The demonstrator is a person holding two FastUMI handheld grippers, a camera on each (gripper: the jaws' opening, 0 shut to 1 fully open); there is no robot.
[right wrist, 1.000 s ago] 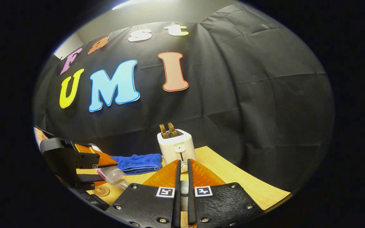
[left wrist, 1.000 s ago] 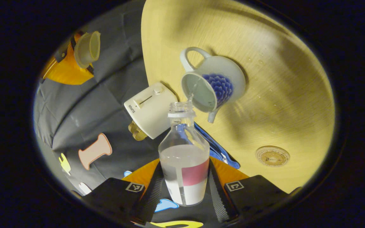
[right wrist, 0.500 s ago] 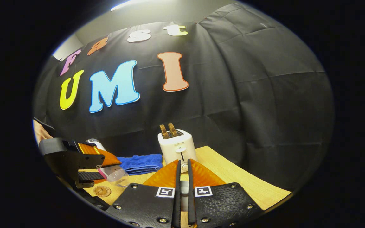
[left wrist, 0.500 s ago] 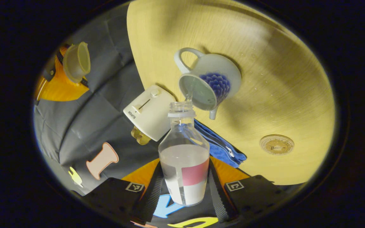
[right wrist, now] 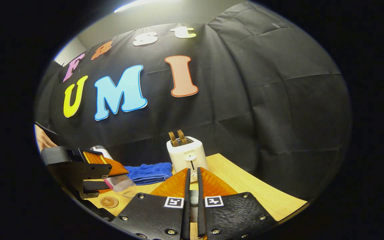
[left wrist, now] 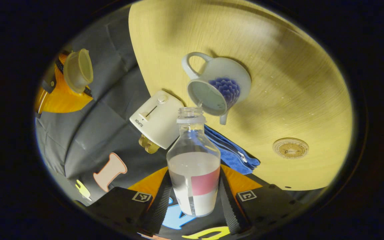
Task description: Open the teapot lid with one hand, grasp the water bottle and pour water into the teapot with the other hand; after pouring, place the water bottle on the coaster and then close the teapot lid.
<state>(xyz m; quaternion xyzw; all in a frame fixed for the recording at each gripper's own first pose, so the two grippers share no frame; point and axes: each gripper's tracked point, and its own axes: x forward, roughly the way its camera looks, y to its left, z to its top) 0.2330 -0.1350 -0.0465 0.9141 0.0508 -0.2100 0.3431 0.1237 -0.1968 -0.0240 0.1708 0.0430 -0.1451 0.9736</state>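
Note:
My left gripper point(left wrist: 194, 173) is shut on a clear water bottle point(left wrist: 193, 166) with a pink and white label. The bottle is tipped with its open mouth just over the rim of the white teapot point(left wrist: 218, 88), which has a blue flower pattern and stands open on the wooden table point(left wrist: 278, 76). A thin thread of water runs from the mouth into the pot. My right gripper point(right wrist: 192, 171) is shut on the teapot lid point(left wrist: 77, 70), held up off the table and away from the pot. The round coaster point(left wrist: 290, 148) lies bare on the table.
A white toaster point(left wrist: 157, 118) with two slices of toast stands by the back wall, and a folded blue cloth point(left wrist: 232, 153) lies beside it. In the right gripper view the left gripper point(right wrist: 90, 175) holds the bottle point(right wrist: 120, 182) above the coaster point(right wrist: 109, 201).
The left gripper has turned a little with the bottle, so the table and coaster have slid across its view. The stream of water has thinned. The right gripper has barely moved.

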